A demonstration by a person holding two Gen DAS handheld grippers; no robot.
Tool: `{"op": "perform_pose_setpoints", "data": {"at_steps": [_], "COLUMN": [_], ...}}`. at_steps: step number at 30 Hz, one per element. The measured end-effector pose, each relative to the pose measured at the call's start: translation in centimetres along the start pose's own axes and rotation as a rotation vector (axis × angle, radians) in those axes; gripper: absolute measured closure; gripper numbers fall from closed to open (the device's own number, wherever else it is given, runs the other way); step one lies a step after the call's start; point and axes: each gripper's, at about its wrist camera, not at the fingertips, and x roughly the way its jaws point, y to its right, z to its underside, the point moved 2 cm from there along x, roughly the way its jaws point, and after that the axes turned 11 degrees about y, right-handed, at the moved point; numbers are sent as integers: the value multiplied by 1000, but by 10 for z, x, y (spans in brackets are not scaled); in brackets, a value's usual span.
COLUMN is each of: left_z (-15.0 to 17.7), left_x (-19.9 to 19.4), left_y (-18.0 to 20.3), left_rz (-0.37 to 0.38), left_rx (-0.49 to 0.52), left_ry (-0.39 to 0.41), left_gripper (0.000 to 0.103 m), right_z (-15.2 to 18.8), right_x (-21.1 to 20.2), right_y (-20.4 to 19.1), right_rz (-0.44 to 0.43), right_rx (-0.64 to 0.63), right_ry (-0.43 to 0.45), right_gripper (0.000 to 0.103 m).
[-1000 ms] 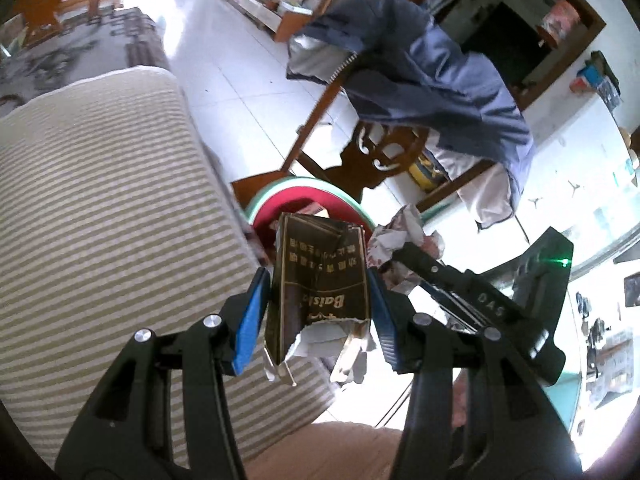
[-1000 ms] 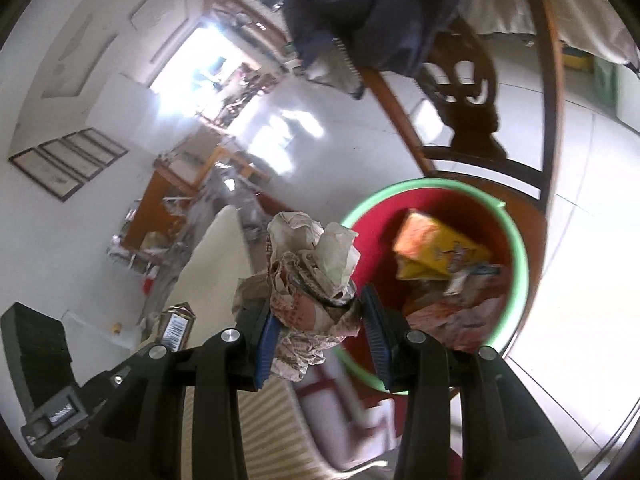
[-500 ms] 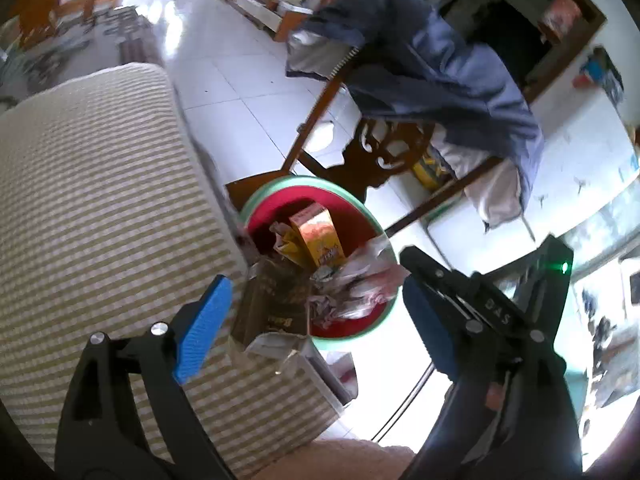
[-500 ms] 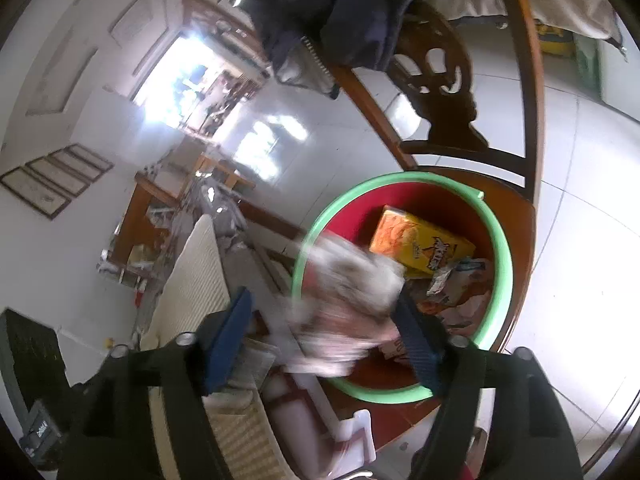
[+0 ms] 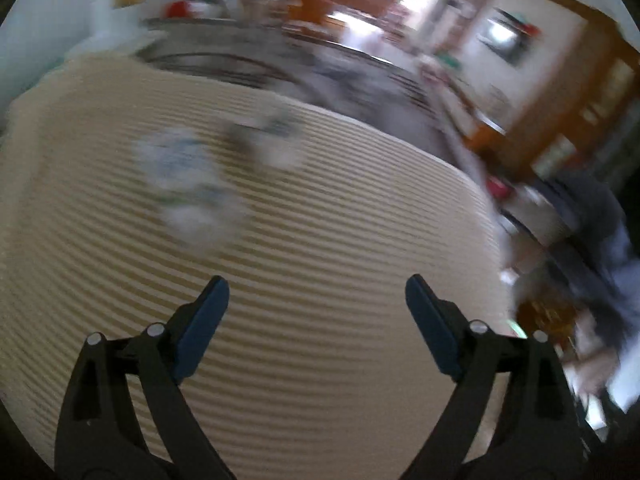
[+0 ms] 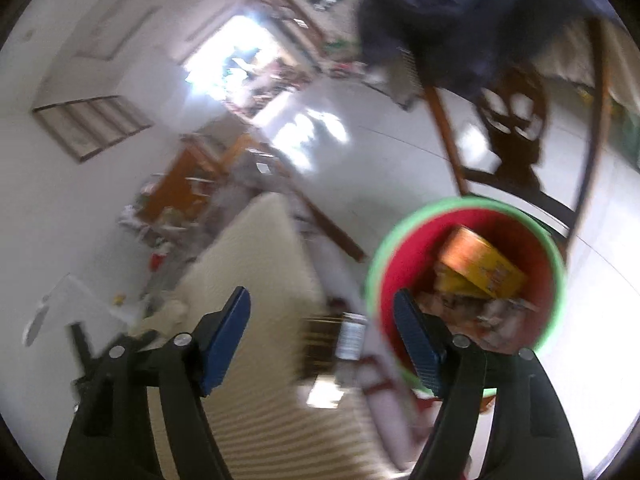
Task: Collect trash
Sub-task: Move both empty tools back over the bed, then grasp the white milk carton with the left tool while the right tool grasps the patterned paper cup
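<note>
left claw (image 5: 316, 300) just spread wide, empty | blurred litter (image 5: 188, 184), perhaps paper | right claw (image 6: 322, 320) likewise | bin (image 6: 556, 264)

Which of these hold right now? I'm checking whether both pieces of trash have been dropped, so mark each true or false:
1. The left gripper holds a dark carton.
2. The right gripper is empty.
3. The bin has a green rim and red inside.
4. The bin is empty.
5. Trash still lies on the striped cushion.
1. False. The left gripper stands open with nothing between its jaws, which have just been opening.
2. True. The right gripper is open and empty; its jaws have just been opening too.
3. True. The bin shows both.
4. False. An orange-yellow box and crumpled wrappers lie in it.
5. True. Blurred pale trash lies on the striped cushion.
</note>
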Motion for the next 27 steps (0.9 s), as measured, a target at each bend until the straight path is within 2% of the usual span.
{"op": "perform_pose_setpoints", "data": {"at_steps": [2,5,7,8,10,11,15,17,19,21,25,27], "left_z": [-10,-21,-29,-31,-36,-36,-38,-37,-36,-35,-34,-35], "left_x": [9,23,35,39,47,53,64,73,81,88,94,97], "left_y": [-24,-43,-47,-51,-53,-52,-56,-58,-58,-58,-55,-55], "left_rz": [-62,-110,-132,-145,-169,-180,-206,-217,-227,-231,-255,-253], "left_rx": [-43,-75,-66,-60,-55,-54,-65,-66,-67,-74,-49,-24], "left_ry": [2,-17,-35,-40,-46,-47,-69,-81,-97,-113,-113,-105], "left_gripper": [16,16,16,16,16,15,13,13,11,11,10,11], "right_z": [3,11,18,21,34,40,64,58,48,41,24,20], "right_x": [3,21,49,57,78,87,111,113,112,105,88,81], "right_y": [-26,-44,-46,-46,-45,-42,-33,-23,-10,-3,10,20], "right_rz": [-47,-49,-72,-95,-206,-220,-227,-189,-111,-83,69,94], "right_rx": [-47,-145,-174,-178,-133,-113,-69,-27,-31,-19,-77,-69], "right_ry": [-11,-92,-257,-313,-462,-527,-674,-647,-596,-549,-417,-377], "right_gripper": [25,24,24,24,24,24,24,24,24,24,24,24]}}
